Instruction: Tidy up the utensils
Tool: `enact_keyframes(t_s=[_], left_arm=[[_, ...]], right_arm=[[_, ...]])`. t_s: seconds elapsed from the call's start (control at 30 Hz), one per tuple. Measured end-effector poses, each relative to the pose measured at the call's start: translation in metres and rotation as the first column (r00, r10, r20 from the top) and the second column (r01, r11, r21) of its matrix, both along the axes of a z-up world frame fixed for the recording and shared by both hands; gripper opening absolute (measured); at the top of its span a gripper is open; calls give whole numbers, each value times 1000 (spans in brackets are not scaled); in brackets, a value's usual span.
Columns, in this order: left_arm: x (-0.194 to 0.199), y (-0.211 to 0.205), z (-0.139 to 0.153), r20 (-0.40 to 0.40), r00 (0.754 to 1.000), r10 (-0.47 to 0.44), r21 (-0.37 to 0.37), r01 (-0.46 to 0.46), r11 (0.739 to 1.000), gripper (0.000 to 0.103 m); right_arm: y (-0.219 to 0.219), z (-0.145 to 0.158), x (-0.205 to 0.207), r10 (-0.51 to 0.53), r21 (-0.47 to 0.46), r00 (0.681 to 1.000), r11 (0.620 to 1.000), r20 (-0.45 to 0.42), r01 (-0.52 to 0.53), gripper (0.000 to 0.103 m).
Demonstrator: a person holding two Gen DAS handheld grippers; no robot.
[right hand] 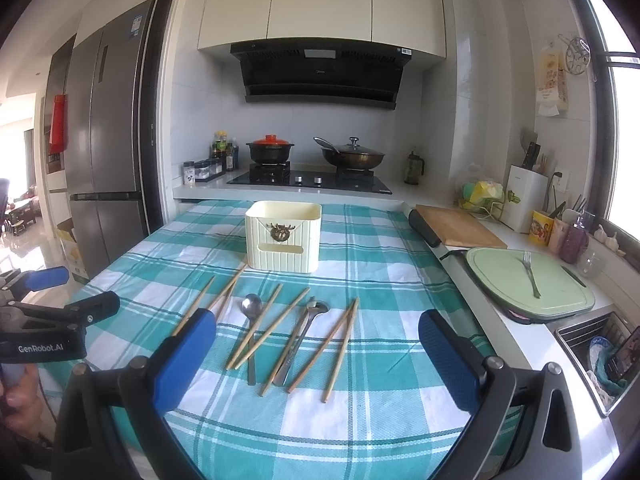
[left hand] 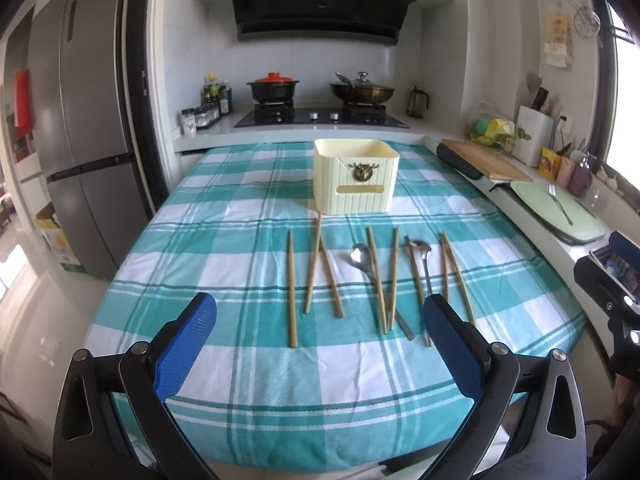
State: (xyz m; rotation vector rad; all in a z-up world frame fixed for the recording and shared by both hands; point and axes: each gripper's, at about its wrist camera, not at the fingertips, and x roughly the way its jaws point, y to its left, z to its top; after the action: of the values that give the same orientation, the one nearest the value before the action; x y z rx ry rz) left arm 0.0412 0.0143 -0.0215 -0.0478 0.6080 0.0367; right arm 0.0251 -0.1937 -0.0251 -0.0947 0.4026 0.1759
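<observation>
Wooden chopsticks (left hand: 292, 288) and two steel spoons (left hand: 360, 256) lie near the table's (left hand: 240, 400) front edge before the cream box (left hand: 356, 176), light, stiff, probably slippery, best pinched mid-length by the left gripper (left hand: 320, 336) or right gripper (right hand: 318, 348), both wide open and empty.

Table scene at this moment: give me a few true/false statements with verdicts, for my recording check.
1. Both grippers are open and hold nothing. True: left gripper, right gripper.
2. The cream container already holds chopsticks. False: none show in it; the chopsticks lie on the checked cloth.
3. Two metal spoons lie among the chopsticks. True.
4. A fork lies on the checked cloth. False: it rests on the green board.
</observation>
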Motion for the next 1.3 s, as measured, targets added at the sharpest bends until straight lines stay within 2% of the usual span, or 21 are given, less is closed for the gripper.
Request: enact_keyframes(t_s=[0.23,0.43,0.63,0.7,0.77,0.93,1.1,1.3], left_arm=[[13,2,-8,-25,999,-24,-2,24,1000,103],[37,22,-23,-71,997,24,3,-24,1000,103],[71,53,-43,-139,990,27,-63,-36,997,103],[82,58,-49,-156,987,25,-68,-36,997,103],[97,63,-56,-177,984,20,-68,-33,997,103],[141,72,-78,-243,970,-14,-86,-8,996,102],[189,77,-102,-300,954,-11,-68,-10,998,102],[234,84,-124,-362,932,6,-39,-22,999,98]], right_arm=[[-6,-5,10,25,28,1000,999,-14,-24,103],[-21,-21,37,-2,35,998,999,-69,5,103],[-40,-49,78,-18,39,986,999,-165,24,102],[-46,-60,94,-18,46,978,999,-207,28,95],[-50,-73,110,-10,59,966,998,-258,27,81],[-54,-97,144,5,93,935,995,-355,30,68],[-59,-112,162,1,137,908,989,-418,62,65],[-58,-122,183,10,122,888,991,-460,52,62]])
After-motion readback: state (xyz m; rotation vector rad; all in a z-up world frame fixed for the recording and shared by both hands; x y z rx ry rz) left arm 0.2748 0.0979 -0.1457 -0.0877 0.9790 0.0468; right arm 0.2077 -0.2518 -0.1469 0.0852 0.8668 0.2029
